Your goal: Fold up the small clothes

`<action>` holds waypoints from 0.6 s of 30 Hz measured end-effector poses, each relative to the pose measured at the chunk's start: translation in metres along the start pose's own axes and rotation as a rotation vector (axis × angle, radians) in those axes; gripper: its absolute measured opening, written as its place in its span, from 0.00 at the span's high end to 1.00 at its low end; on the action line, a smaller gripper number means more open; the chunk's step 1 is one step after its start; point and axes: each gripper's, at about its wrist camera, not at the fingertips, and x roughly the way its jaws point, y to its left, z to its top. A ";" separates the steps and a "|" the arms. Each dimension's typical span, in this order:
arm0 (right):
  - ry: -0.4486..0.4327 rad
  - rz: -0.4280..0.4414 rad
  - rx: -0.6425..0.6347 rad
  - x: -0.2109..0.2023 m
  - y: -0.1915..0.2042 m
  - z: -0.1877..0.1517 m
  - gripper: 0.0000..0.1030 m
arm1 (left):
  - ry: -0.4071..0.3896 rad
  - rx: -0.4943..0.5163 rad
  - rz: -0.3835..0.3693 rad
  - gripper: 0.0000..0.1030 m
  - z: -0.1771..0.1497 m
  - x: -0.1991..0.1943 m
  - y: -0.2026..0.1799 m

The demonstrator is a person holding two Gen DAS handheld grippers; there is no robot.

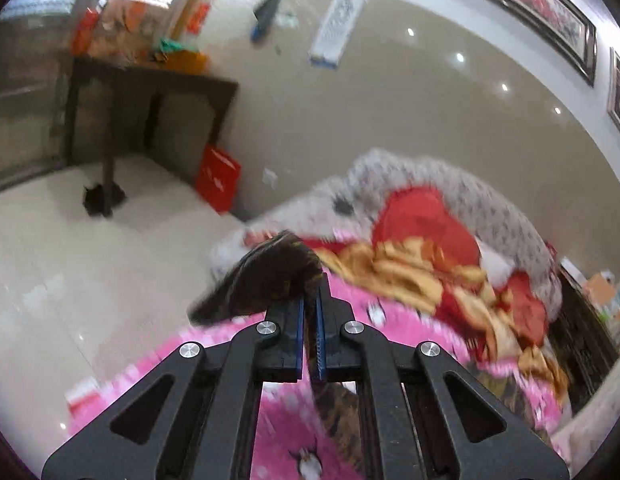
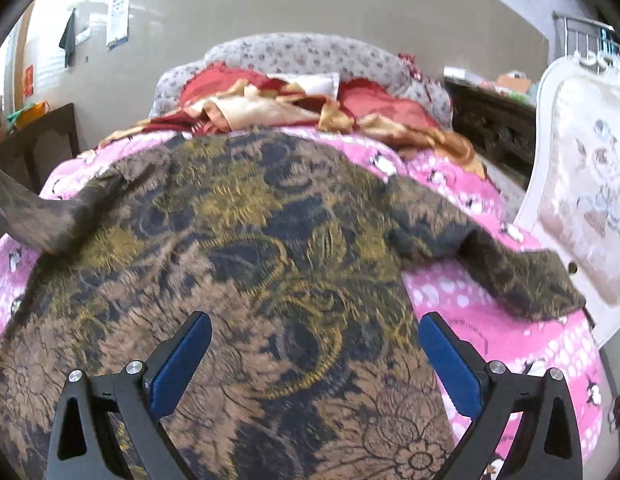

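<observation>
While the brown-and-gold patterned blouse (image 2: pixel 245 240) lies spread across the pink bedspread (image 2: pixel 490 320), its body fills most of the near half of the bed, hem toward the grippers and collar end toward the headboard. One sleeve (image 2: pixel 522 276) runs out flat to the right, its cuff close to the bed's right edge beside a white upholstered chair (image 2: pixel 582 184). The other sleeve is lifted off the cover on the left, rising out of the right wrist view at the frame's edge.

That raised sleeve end (image 1: pixel 265 280) is pinched in the left gripper (image 1: pixel 309 320), whose blue pads are pressed together on the cloth, a flap of it sticking up and leftward past the fingertips. The right gripper (image 2: pixel 316 360) hangs over the lower part of the blouse with its jaws spread wide, holding nothing; whether it touches the fabric I cannot tell.

Pink cover shows bare along the right side between the blouse's body and the flat sleeve. Beyond the collar a heap of red and gold bedding (image 2: pixel 310 108) sits against the grey flowered headboard (image 2: pixel 301 56). Left of the bed is pale tiled floor (image 1: pixel 69 260), with a dark wooden table (image 1: pixel 149 92) by the wall and a red bag (image 1: pixel 217 180) leaning near it. Both views are somewhat blurred.
</observation>
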 end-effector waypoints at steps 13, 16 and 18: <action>0.089 -0.018 -0.058 0.025 0.009 -0.015 0.00 | 0.022 0.129 -0.117 0.97 0.005 0.006 -0.068; 0.090 -0.017 -0.056 0.025 0.009 -0.014 0.00 | 0.133 0.215 -0.258 0.97 -0.042 0.021 -0.129; 0.091 -0.009 -0.046 0.024 0.007 -0.015 0.00 | 0.230 0.246 -0.322 0.97 -0.080 0.031 -0.155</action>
